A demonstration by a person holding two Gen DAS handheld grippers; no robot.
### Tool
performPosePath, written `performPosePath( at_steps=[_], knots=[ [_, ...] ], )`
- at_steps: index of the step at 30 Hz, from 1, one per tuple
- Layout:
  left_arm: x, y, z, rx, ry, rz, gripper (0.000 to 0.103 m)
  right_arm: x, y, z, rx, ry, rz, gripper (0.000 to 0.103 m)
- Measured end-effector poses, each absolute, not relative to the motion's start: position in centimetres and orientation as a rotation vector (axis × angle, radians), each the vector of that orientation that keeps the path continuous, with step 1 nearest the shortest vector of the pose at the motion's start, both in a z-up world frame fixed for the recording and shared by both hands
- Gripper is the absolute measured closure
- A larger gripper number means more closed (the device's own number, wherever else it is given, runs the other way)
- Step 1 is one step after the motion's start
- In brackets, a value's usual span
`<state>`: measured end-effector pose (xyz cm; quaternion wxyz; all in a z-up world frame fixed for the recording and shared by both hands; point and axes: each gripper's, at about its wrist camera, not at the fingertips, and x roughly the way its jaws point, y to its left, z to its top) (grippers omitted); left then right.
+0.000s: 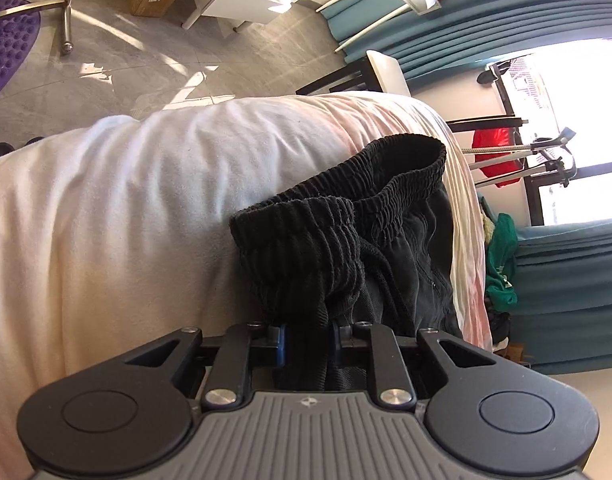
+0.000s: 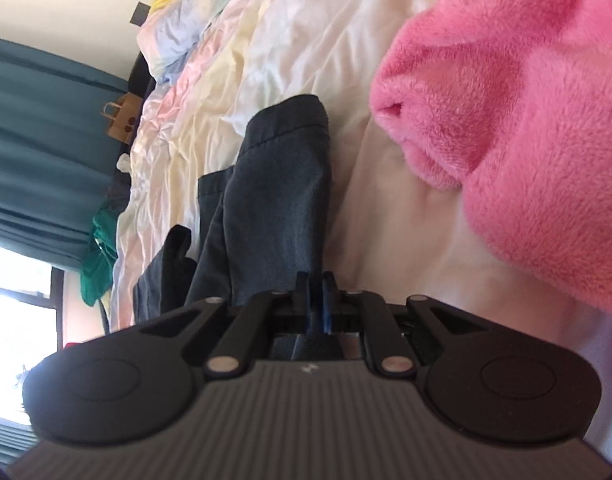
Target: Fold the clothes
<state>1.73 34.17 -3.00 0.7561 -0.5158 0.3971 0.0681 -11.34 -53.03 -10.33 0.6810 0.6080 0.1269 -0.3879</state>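
Pale bedding (image 1: pixel 146 200) carries black shorts (image 1: pixel 346 240), clamped by both hand-held grippers; pink fleece (image 2: pixel 526 120) lies beside

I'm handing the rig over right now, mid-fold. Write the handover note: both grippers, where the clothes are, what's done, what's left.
Left gripper: shut on the elastic waistband end of the black shorts.
Right gripper: shut on the dark fabric at the shorts' leg end.
Shorts lie on the white bed sheet, bunched and doubled lengthwise, held at both ends.
Pink fleece garment sits on the bed to the right, untouched.
Done: both ends gripped.
Left: bring the ends together, lay the shorts flat, release; the fleece likely comes next.
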Motion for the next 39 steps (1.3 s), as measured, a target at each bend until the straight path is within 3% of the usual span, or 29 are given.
performPosePath(
  at_steps=[4, 6, 8, 10, 15, 17, 21, 26, 31, 39],
  knots=[
    [1.8, 33.9, -2.6, -1.079, 0.896, 0.122, 0.059, -12.2, -51.8, -7.3, 1.209, 0.189, -0.963, 0.091],
    [1.2, 34.1, -1.9, -1.055, 0.903, 0.115, 0.050, -11.9, -51.5, -6.1, 1.131, 0.162, -0.996, 0.078],
    [0.2, 34.3, -1.0, -1.021, 0.900, 0.116, 0.038, -11.7, -51.2, -4.9, 1.054, 0.131, -1.021, 0.060],
    [-1.2, 34.7, 0.3, -0.971, 0.881, 0.131, 0.019, -11.4, -50.6, -3.7, 0.980, 0.086, -1.029, 0.051],
    [-5.0, 35.2, 3.9, -0.825, 0.815, 0.179, 0.011, -9.6, -49.2, -1.6, 0.865, 0.007, -0.929, 0.036],
    [-6.1, 34.8, 5.6, -0.747, 0.778, 0.190, 0.009, -8.3, -49.0, -1.5, 0.868, 0.021, -0.841, 0.030],
    [-6.2, 30.9, 9.1, -0.481, 0.711, 0.187, 0.009, -4.8, -48.8, -1.9, 0.924, 0.102, -0.660, 0.030],
    [-2.4, 19.5, 10.6, -0.131, 0.649, 0.015, 0.009, -2.3, -47.3, -2.9, 1.037, 0.156, -0.561, 0.030],
    [4.8, 5.0, 8.4, 0.025, 0.662, -0.296, 0.009, -3.7, -48.2, -4.8, 1.199, 0.143, -0.557, 0.030],
    [14.2, -20.0, 2.6, 0.283, 0.677, -0.653, 0.011, -8.7, -49.9, -6.0, 1.289, -0.076, -0.711, 0.030]
  ],
)
